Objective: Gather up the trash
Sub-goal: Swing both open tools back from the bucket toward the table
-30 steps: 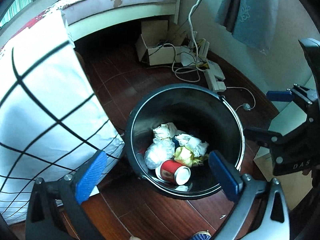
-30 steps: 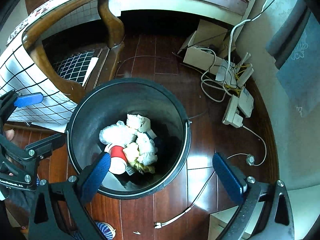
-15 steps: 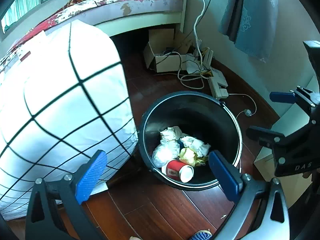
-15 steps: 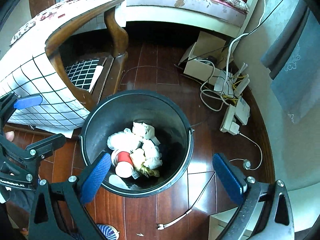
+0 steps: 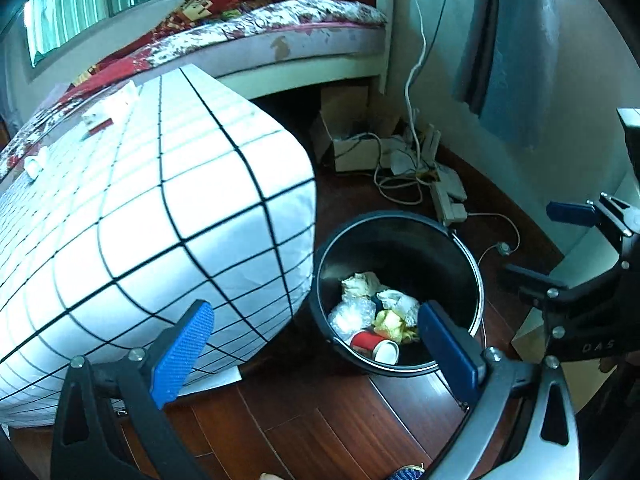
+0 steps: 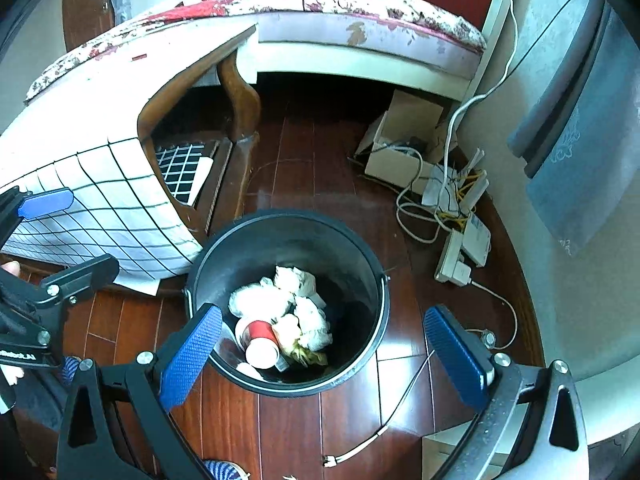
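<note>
A black round bin (image 5: 400, 228) stands on the dark wood floor; it also shows in the right wrist view (image 6: 288, 226). Inside lie crumpled white tissues (image 6: 298, 282), a clear plastic wad (image 5: 346, 314), a yellow scrap (image 5: 390, 322) and a red paper cup (image 6: 260, 338), which also shows in the left wrist view (image 5: 374, 344). My left gripper (image 5: 316, 354) is open and empty, high above the bin's near left side. My right gripper (image 6: 324, 354) is open and empty above the bin.
A table draped in a white grid-pattern cloth (image 5: 140, 216) stands left of the bin, with a carved wooden leg (image 6: 240, 100). A bed (image 6: 320, 24) is behind. A cardboard box (image 6: 400, 140), cables and a power strip (image 6: 456, 260) lie by the right wall.
Both grippers have risen and pulled back from the bin, which now looks smaller and lower in both views. More of the table and bed shows. Both stay open.
</note>
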